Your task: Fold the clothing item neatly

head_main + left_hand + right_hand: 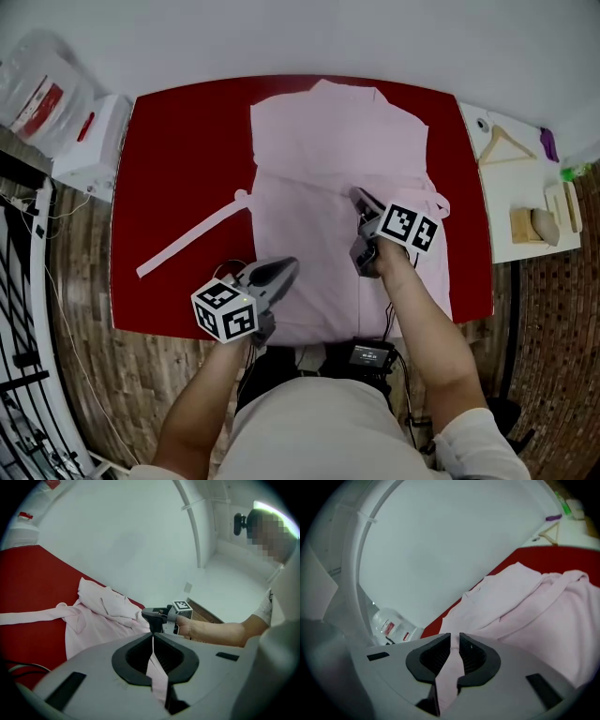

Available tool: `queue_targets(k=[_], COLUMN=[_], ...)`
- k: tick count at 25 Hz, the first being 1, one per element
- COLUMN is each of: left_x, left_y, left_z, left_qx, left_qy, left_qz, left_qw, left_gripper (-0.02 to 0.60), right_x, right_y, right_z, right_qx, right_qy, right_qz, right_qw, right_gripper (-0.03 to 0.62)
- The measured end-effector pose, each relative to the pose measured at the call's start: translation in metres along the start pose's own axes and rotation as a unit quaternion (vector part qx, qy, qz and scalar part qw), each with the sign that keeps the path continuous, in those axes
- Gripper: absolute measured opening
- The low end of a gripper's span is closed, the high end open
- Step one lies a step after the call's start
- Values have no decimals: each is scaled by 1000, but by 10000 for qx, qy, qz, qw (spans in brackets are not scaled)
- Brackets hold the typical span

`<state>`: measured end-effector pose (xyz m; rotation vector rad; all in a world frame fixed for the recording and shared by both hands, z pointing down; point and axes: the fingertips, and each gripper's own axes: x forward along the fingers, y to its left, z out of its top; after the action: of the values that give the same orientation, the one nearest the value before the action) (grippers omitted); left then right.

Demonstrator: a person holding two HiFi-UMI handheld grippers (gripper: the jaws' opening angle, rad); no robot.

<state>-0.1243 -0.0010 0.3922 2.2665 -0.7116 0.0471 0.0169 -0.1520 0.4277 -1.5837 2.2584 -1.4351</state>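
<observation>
A fold looks in hand: the left gripper point(286, 267) and right gripper point(361, 199) each pinch tight on pink cloth of the robe point(328, 141), spread on the red tabletop point(178, 159). Next, I judge, lay the held edge flat and square, then release
</observation>
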Motion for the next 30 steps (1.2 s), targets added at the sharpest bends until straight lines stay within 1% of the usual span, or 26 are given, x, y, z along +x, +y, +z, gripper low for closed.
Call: queue_targets(k=[2,4,5,9,12,16,17,18,19,20,22,23,24,25,26,27,30], left_x=[-4,-8,-9,-15,-16,-13,-12,-11,-11,-11,-11,-12,-13,-15,-16,-17,-23], left_y=[4,8,10,18,22,24,24,24,25,25,26,27,28,29,30,31,35], left_z=[1,2,2,3,2,0,0,0,-1,-2,-4,-5,-5,-6,-7,-7,-8], left_qx=[-42,-61,-68,-99,-139,-168,-172,-178,-186,-194,-210,-218,-226,-235,-243,-250,-286], left_qy=[-17,-29,-35,-43,-31,7,20,32,44,56,77,84,91,97,101,102,76], left_qz=[14,38,47,76,87,53,44,37,31,29,38,48,62,77,92,108,153], left_qw=[10000,10000,10000,9999,9999,9998,9998,9998,9998,9998,9997,9997,9997,9996,9996,9996,9994], left_gripper=[9,9,9,9,9,9,9,9,9,9,9,9,9,9,9,9,9], right_x=[13,22,25,25,17,6,4,4,4,6,15,20,27,34,40,46,62], right_y=[3,7,10,17,7,-24,-31,-37,-41,-43,-44,-43,-42,-42,-42,-43,-47], right_z=[-15,-31,-38,-54,-53,-42,-38,-35,-34,-36,-44,-50,-55,-59,-62,-63,-63], right_qx=[145,-44,-214,-914,-1596,-2305,-2501,-2768,-3110,-3489,-4154,-4386,-4546,-4636,-4653,-4602,-4302], right_qy=[130,353,478,859,1020,1124,1138,1177,1245,1339,1546,1643,1726,1790,1830,1844,1824], right_qz=[201,290,330,456,240,-386,-549,-690,-801,-873,-921,-918,-918,-935,-968,-1002,-1074], right_qw=[9996,9989,9981,9911,9816,9658,9599,9512,9388,9234,8916,8788,8690,8627,8606,8626,8776], right_gripper=[52,143,160,164,164,163,163,164,164,164,164,164,164,164,164,164,163])
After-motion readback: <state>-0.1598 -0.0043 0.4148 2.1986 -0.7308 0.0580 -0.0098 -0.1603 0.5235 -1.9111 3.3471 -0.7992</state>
